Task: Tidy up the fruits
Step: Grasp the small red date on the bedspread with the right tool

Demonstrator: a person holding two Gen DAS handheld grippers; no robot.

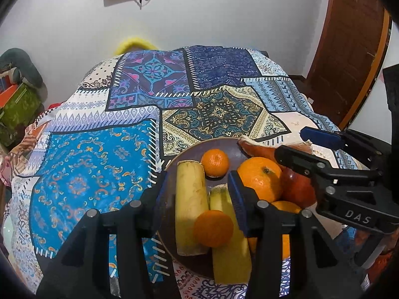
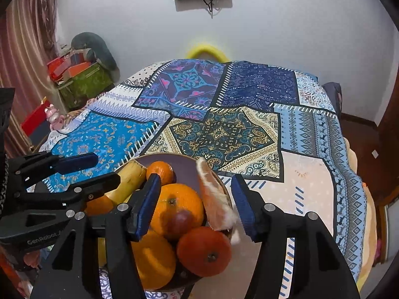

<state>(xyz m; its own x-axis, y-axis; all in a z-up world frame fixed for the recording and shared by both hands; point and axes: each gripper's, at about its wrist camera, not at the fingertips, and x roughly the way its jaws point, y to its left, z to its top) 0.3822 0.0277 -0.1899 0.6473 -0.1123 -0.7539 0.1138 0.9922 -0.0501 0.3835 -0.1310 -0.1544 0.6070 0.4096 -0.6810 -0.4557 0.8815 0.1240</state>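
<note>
A purple-brown bowl [image 1: 187,152] [image 2: 184,167] of fruit sits on the patchwork cloth. It holds two pale yellow banana pieces [image 1: 190,199], small oranges [image 1: 215,162], a big orange [image 1: 260,178] [image 2: 178,205], a red apple [image 1: 296,186], a reddish tangerine [image 2: 203,248] and a grapefruit wedge [image 2: 214,199] leaning on the rim. My left gripper [image 1: 199,204] is open, its jaws over the banana pieces and a small orange [image 1: 213,228]. My right gripper [image 2: 197,206] is open above the big orange and wedge. Each gripper shows in the other's view.
The patchwork cloth [image 2: 224,124] covers the whole table. A yellow chair back [image 2: 205,49] stands behind the far edge. Boxes and a green bag [image 2: 82,79] lie at the left wall. A wooden door [image 1: 349,49] is at the right.
</note>
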